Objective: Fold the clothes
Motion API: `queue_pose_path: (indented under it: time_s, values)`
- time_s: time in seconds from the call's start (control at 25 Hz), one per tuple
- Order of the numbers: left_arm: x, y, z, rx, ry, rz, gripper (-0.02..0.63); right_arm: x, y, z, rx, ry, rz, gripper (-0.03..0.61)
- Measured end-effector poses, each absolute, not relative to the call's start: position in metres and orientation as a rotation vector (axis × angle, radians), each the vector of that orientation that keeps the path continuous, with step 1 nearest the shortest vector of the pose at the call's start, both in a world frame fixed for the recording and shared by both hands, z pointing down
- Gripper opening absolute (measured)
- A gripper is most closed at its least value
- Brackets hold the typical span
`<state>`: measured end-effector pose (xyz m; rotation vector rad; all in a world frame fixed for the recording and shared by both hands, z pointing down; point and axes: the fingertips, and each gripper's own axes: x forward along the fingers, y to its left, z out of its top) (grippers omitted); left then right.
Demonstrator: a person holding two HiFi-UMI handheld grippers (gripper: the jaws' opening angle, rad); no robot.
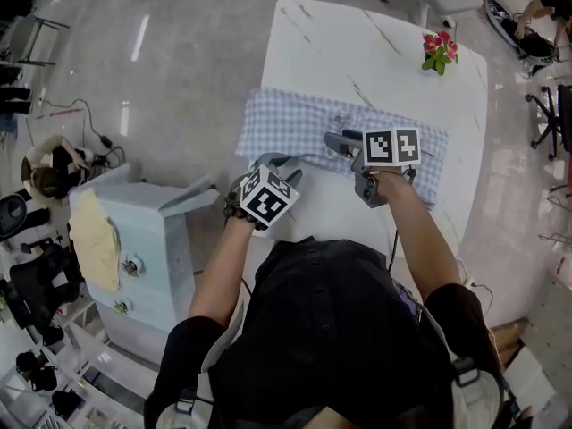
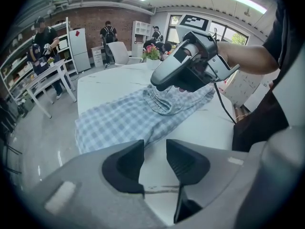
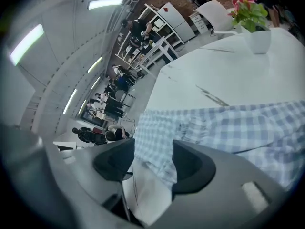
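Head view: checked garment point(image 1: 286, 119) spread flat on worktop point(image 1: 375, 43) | left tongs point(image 2: 155, 154) part-open, empty, by the near hem | right tongs point(image 3: 153, 159) apart over the cloth, gripping nothing | risk: a shallow pinch slips and the fold skews.

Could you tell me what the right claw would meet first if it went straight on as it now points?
Most likely the checked garment, near its edge on the white table; the right claw is open with nothing gripped, though depth is hard to judge.
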<state>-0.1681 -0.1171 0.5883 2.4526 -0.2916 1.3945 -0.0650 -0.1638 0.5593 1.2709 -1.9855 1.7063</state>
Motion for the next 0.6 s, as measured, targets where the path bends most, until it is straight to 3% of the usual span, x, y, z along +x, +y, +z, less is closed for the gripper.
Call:
queue_pose_path:
  time_s: [0.32, 0.6]
  values:
    - [-0.172, -0.123, 0.585, 2.468, -0.33, 1.339, 0.156, -0.047, -0.151, 0.554, 1.34, -1.968, 1.623, 0.241]
    - [-0.134, -0.114, 0.579, 2.527, -0.237, 1.331, 0.158, 0.001, -0.132, 0.551, 1.475, -1.928, 1.581, 0.236]
